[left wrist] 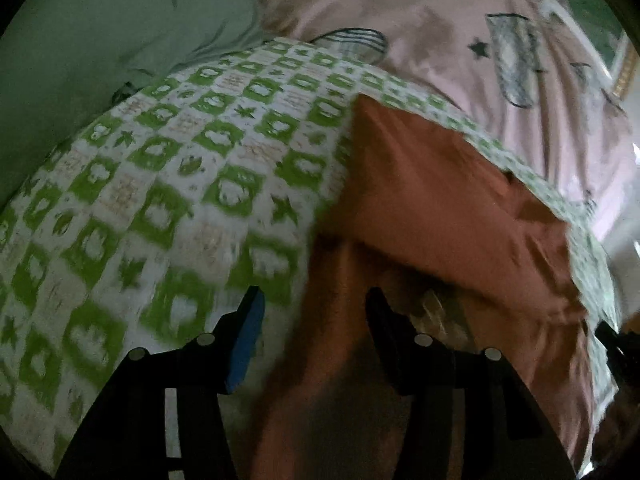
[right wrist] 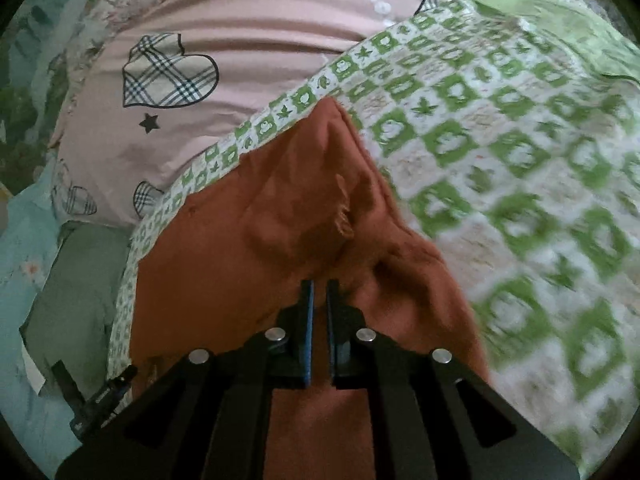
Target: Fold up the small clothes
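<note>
A rust-orange small garment (left wrist: 448,200) lies on a green-and-white checked cloth (left wrist: 168,184). In the left wrist view my left gripper (left wrist: 314,308) is open, its fingers straddling the garment's near left edge just above the fabric. In the right wrist view the same garment (right wrist: 256,240) is bunched into a raised fold, and my right gripper (right wrist: 319,290) has its jaws nearly together, pinching the orange fabric at the base of that fold. The checked cloth (right wrist: 500,152) spreads to the right.
A pink sheet with plaid hearts and stars (right wrist: 208,24) lies beyond the checked cloth and also shows in the left wrist view (left wrist: 440,12). A pale green pillow (left wrist: 100,40) sits at the left. Pale blue floral bedding (right wrist: 28,280) and a grey-green cloth (right wrist: 80,300) lie at the left.
</note>
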`<state>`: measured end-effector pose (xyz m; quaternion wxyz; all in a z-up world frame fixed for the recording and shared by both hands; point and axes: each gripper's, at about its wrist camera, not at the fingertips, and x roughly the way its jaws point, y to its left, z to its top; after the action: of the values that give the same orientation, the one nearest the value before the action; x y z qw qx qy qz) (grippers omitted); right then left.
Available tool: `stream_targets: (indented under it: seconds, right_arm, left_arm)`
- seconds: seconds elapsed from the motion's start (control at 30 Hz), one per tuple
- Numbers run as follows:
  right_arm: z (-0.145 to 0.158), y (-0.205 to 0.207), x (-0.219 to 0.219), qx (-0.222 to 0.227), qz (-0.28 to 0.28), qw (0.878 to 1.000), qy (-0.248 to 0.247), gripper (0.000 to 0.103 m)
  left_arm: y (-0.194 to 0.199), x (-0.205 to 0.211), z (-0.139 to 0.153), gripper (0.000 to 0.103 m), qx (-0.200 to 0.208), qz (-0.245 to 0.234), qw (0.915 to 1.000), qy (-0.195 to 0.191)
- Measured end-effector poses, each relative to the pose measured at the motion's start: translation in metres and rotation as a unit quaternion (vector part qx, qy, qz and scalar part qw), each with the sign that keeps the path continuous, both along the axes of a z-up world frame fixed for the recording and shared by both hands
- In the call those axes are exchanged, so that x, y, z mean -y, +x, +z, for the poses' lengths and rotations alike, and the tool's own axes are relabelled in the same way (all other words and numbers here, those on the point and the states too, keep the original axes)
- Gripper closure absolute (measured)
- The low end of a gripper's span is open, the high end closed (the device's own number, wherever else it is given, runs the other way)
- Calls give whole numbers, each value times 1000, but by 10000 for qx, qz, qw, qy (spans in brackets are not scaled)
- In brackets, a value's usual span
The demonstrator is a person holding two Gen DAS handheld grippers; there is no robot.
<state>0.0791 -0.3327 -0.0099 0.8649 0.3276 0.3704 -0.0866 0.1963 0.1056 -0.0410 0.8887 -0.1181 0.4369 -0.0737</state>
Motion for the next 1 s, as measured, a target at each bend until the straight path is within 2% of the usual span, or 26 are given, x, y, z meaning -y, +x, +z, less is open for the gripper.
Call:
stream_targets:
  seconds: [0.03,0.07,0.1,0.13,0.3,0.4,0.5,0.57,0.67,0.8,0.97,1.0]
  right_arm:
    - [0,-11,1,-32,-13,10000,33,74]
    - [-1,-23,2,-51,-50,10000,39,63]
    - [-1,-33,1,-37,-77,10000,20,46]
    - [-1,-44,1,-15,-90,10000,-20,43]
    - [-4,-91,-3,-73,43,9998,-168,43]
    - [-5,-118,3,-68,52,9999,-148,43]
    - [-10,-138,10,-126,151,9998,19,43]
    - [-18,-148,13,-305,371,9985,266,43]
    - [-23,-167,5,-212,935,9925,763,43]
    - [-22,-191,-16,-151,1710,9812,885,43]
    - [-34,-207,-28,130,1822,9779,1013,45]
    - [-37,-207,-28,208,1797,9775,1086,46]
  left_arm:
    - [-10,-1,3,49,4,-116,9999,35]
    - [-21,-3,6,49,6,-235,9997,65]
    - [-31,-4,7,48,-5,-352,9993,87]
    - [-39,-5,8,47,-23,-450,9989,107]
    - [-85,-13,-2,47,-254,-926,9953,136]
    - [-110,-16,-14,43,-486,-1281,9905,-67]
    - [-135,-22,-20,37,-497,-1703,9834,-392]
    - [-148,-27,-19,37,-419,-1832,9809,-500]
    - [-163,-36,-19,37,-445,-1997,9748,-884]
    - [-182,-44,-26,39,-566,-2170,9651,-1351]
    - [-191,-41,-28,39,-540,-2255,9634,-1346]
    - [-192,-40,-27,44,-554,-2265,9628,-1368]
